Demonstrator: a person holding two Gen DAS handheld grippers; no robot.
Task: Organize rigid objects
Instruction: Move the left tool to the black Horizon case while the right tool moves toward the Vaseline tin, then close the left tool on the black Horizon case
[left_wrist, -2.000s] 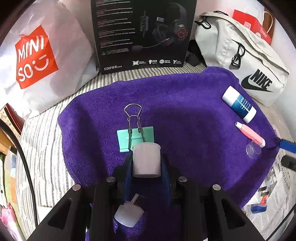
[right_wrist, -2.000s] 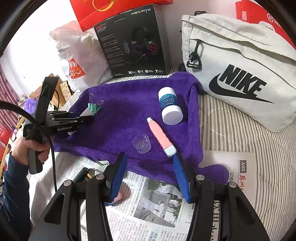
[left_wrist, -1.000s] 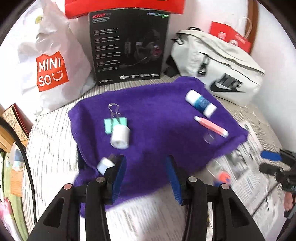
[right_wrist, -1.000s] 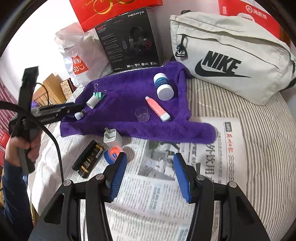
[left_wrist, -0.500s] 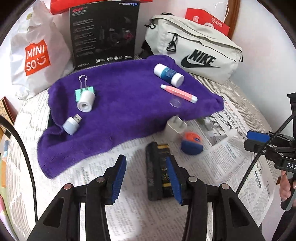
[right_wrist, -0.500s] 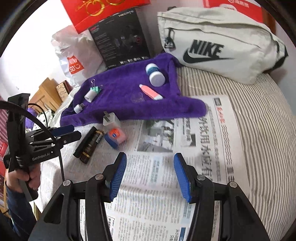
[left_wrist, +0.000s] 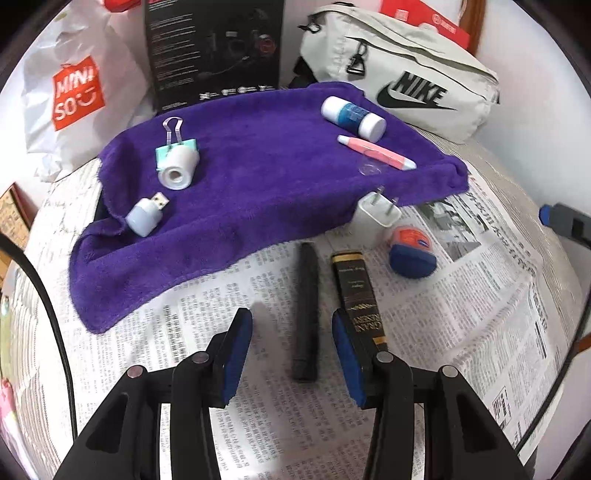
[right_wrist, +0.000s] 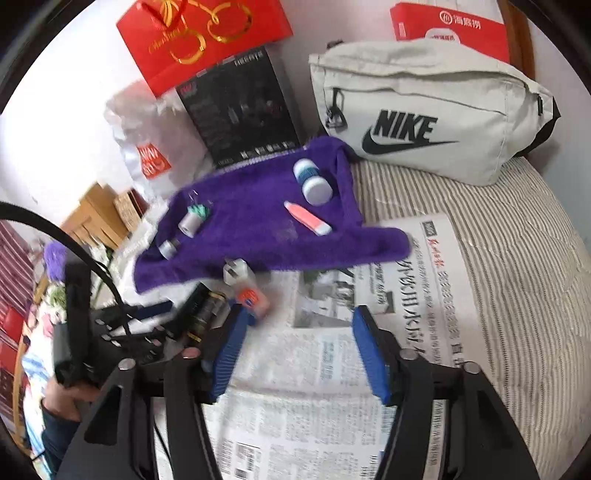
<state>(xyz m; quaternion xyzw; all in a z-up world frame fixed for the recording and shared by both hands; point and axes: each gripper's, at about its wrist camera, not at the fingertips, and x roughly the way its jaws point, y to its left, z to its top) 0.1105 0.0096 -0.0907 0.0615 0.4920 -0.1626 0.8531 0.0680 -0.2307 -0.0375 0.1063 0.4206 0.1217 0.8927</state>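
Note:
A purple towel (left_wrist: 258, 184) holds a white tape roll (left_wrist: 176, 170) against a green binder clip (left_wrist: 173, 142), a USB plug (left_wrist: 144, 218), a white-and-blue bottle (left_wrist: 352, 115), a pink tube (left_wrist: 375, 152) and a clear cap (left_wrist: 371, 169). On the newspaper (left_wrist: 229, 291) lie a black box (left_wrist: 356, 291) with its black lid (left_wrist: 307, 310), a white charger (left_wrist: 377, 218) and an orange-and-blue case (left_wrist: 410, 249). My left gripper (left_wrist: 291, 332) is open and empty, straddling the lid's near end. My right gripper (right_wrist: 297, 350) is open and empty over the newspaper (right_wrist: 406, 295).
A Nike bag (right_wrist: 417, 114), a black headset box (left_wrist: 214, 48), a Miniso bag (left_wrist: 74, 92) and a red gift bag (right_wrist: 199, 33) stand behind the towel. Striped bedding (right_wrist: 517, 258) lies to the right. Wooden furniture (right_wrist: 96, 218) is at the left.
My left gripper let go of the tape roll on the towel, pulled back and dropped over the black box and lid. My right gripper drew back over the newspaper.

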